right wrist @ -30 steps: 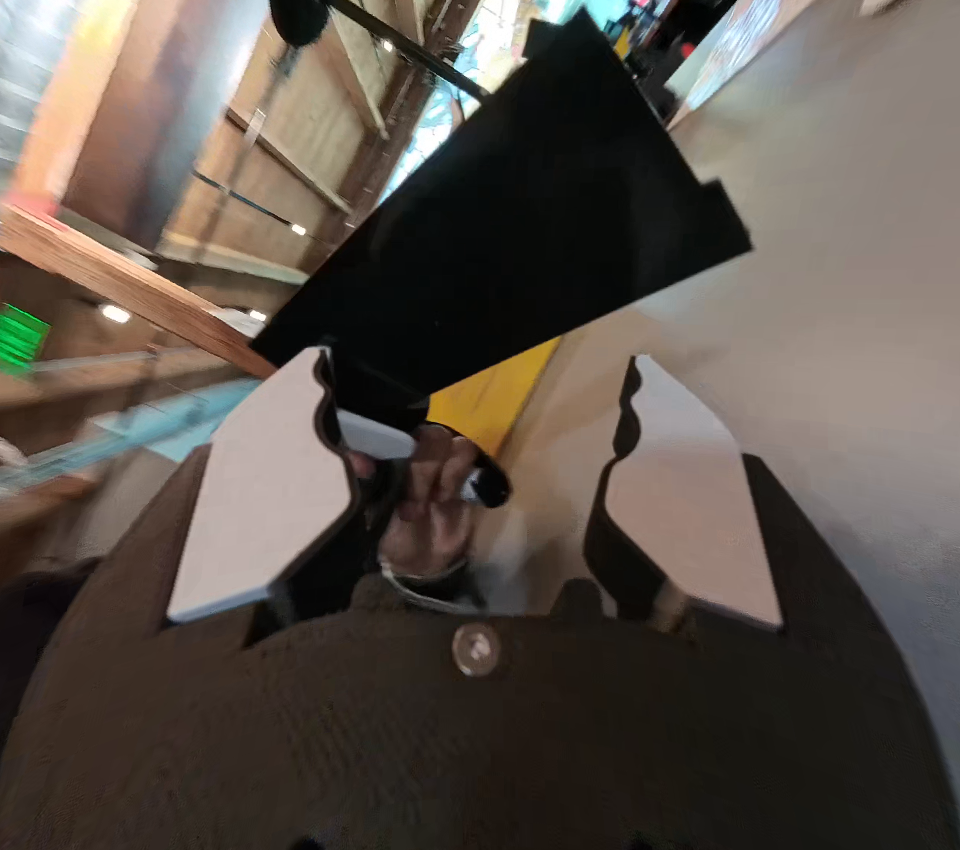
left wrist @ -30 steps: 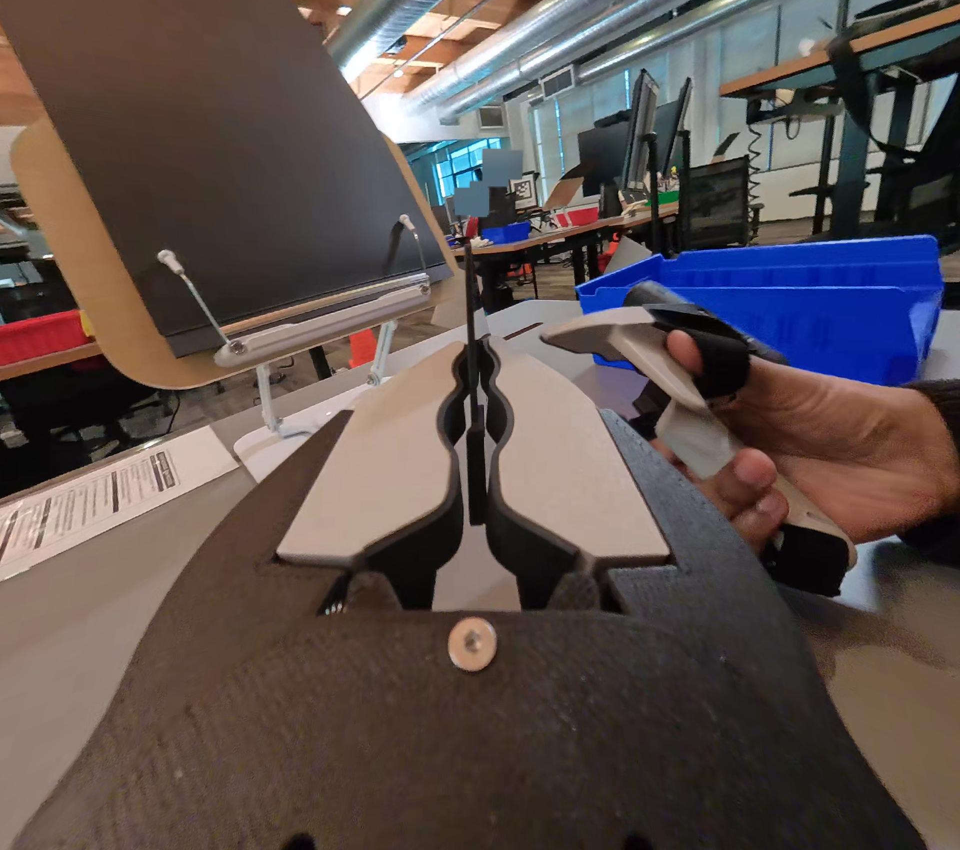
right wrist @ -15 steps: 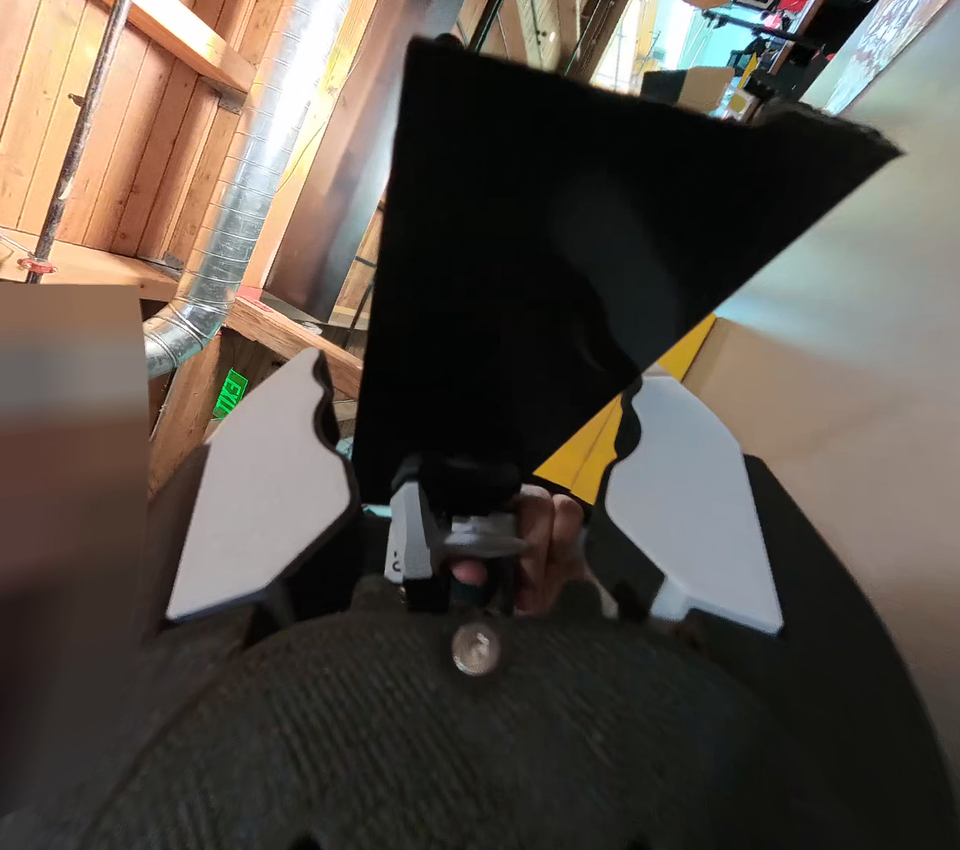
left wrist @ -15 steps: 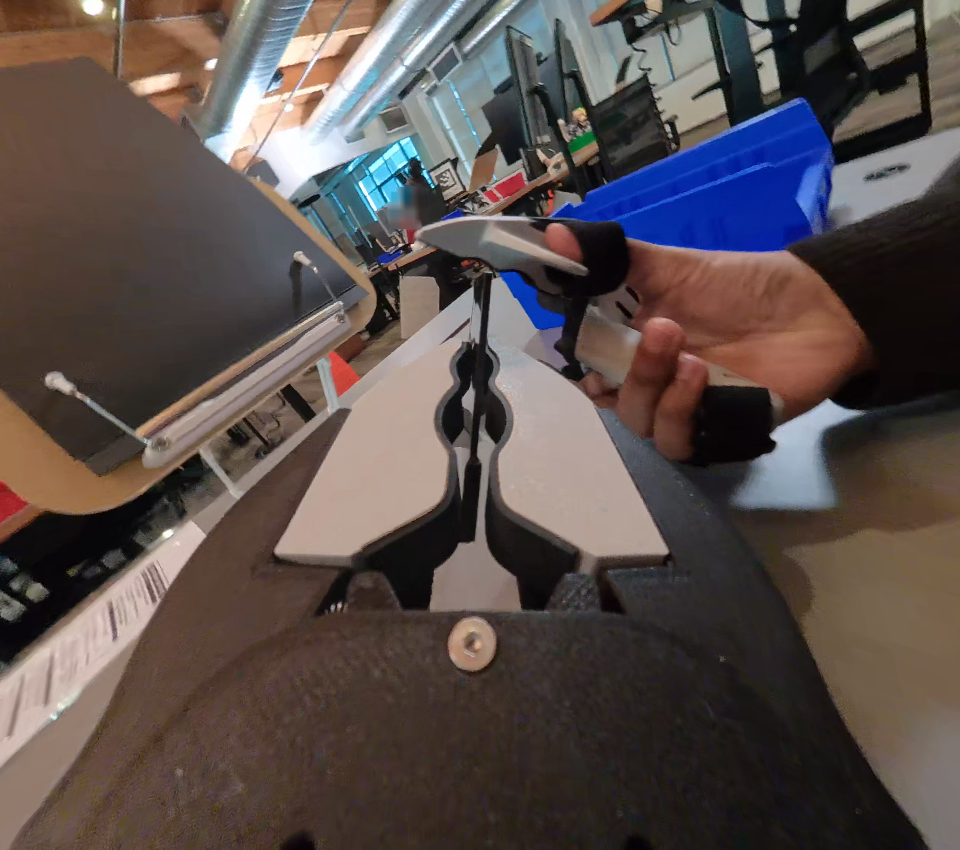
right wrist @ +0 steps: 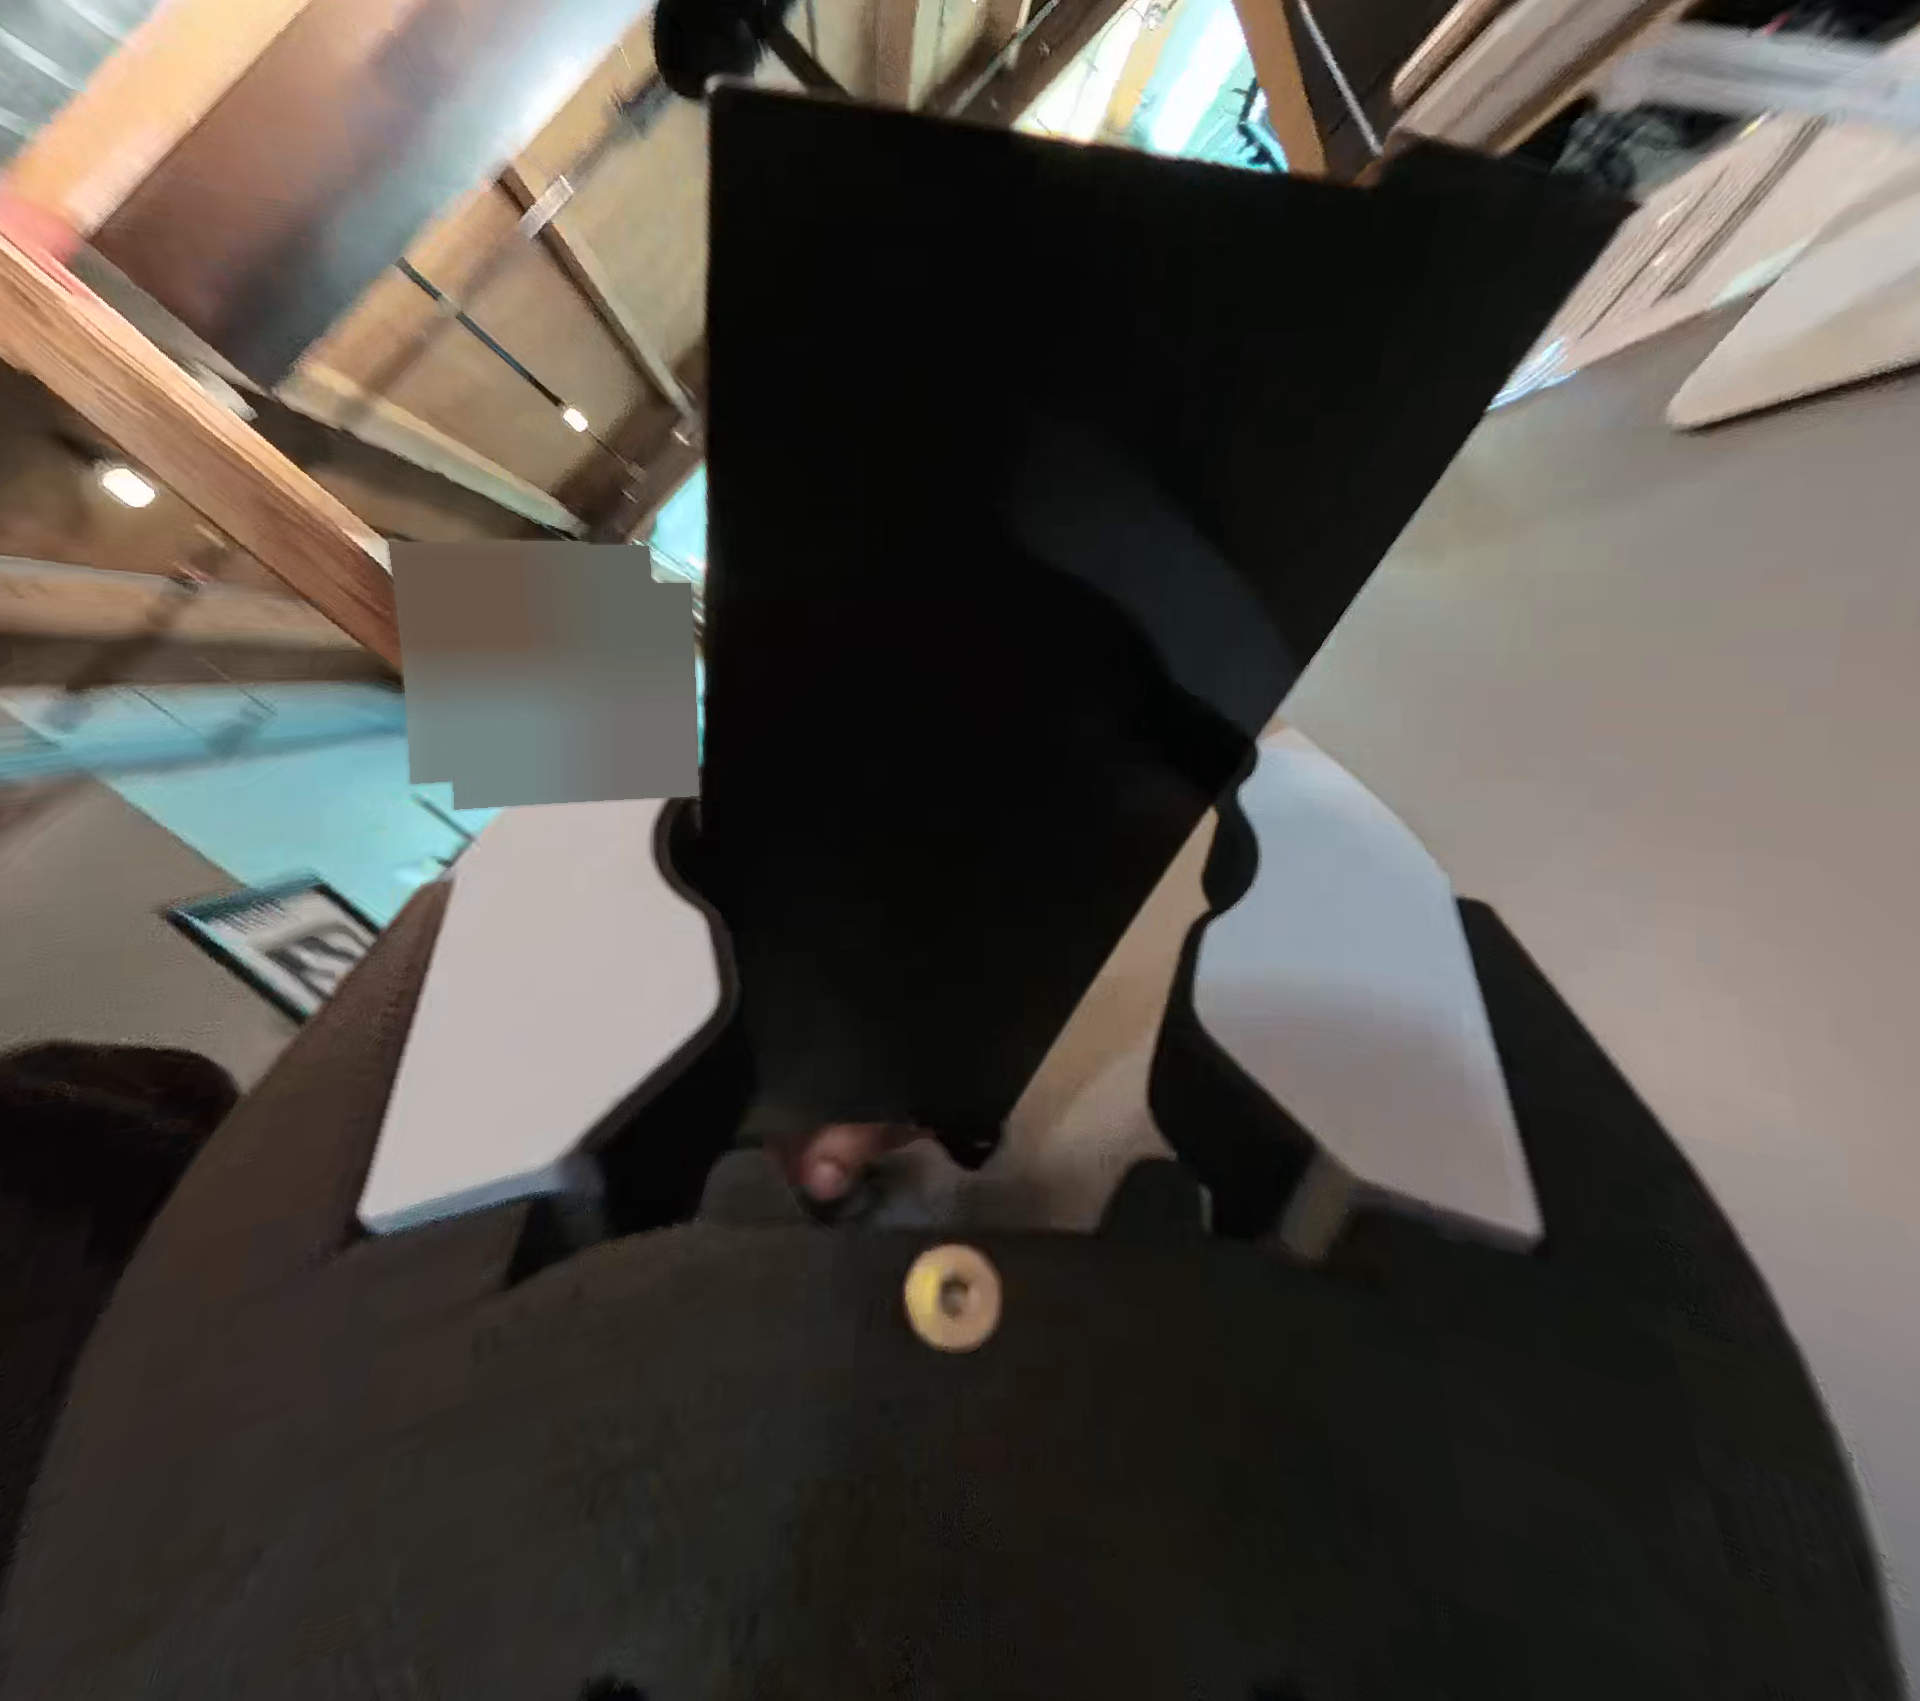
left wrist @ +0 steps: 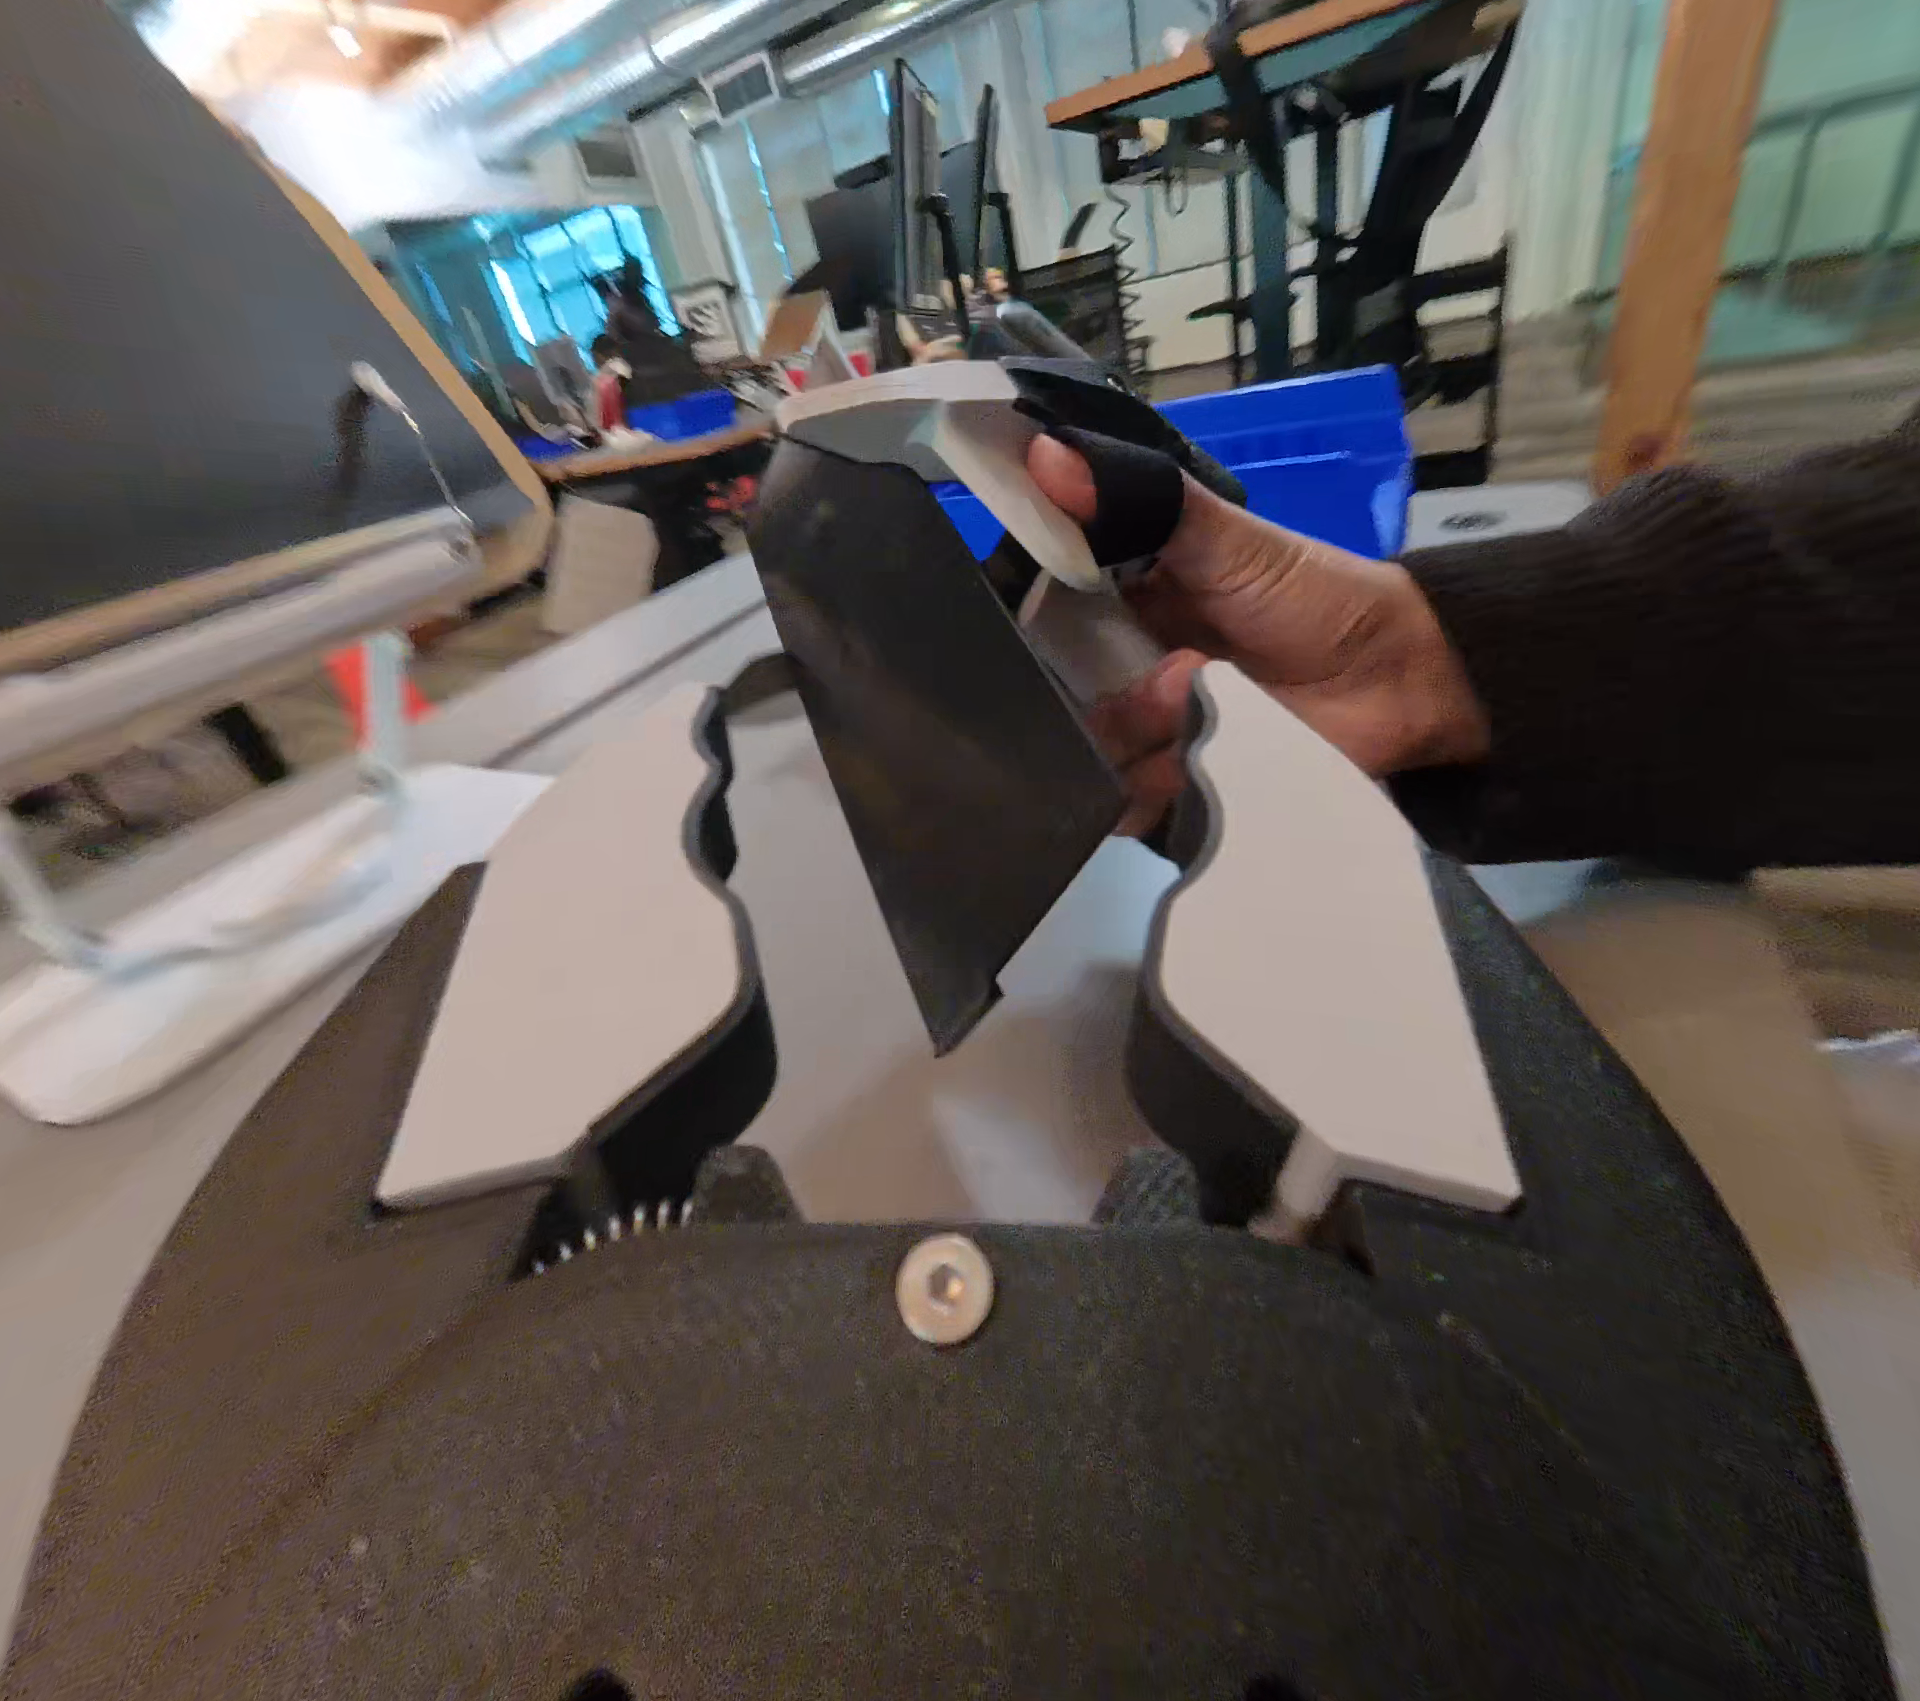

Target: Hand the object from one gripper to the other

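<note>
A thin black plate hangs in the air over the grey table. My left gripper is open, and the plate's lower corner lies in the gap between its jaws, apart from the left one. A hand holds my right gripper, whose upper finger sits on the plate's top edge. In the right wrist view my right gripper has its jaws apart by the plate's width. The black plate spans between them, touches both fingertips and hides the view ahead.
A stand holding a dark board rises at the left on a white base. A blue bin sits behind the hand. The grey table runs to the right. Office desks and monitors stand far behind.
My left gripper has gone from shut on the plate's edge to open. The plate now shows its face in the left view. It keeps its place between the right jaws.
</note>
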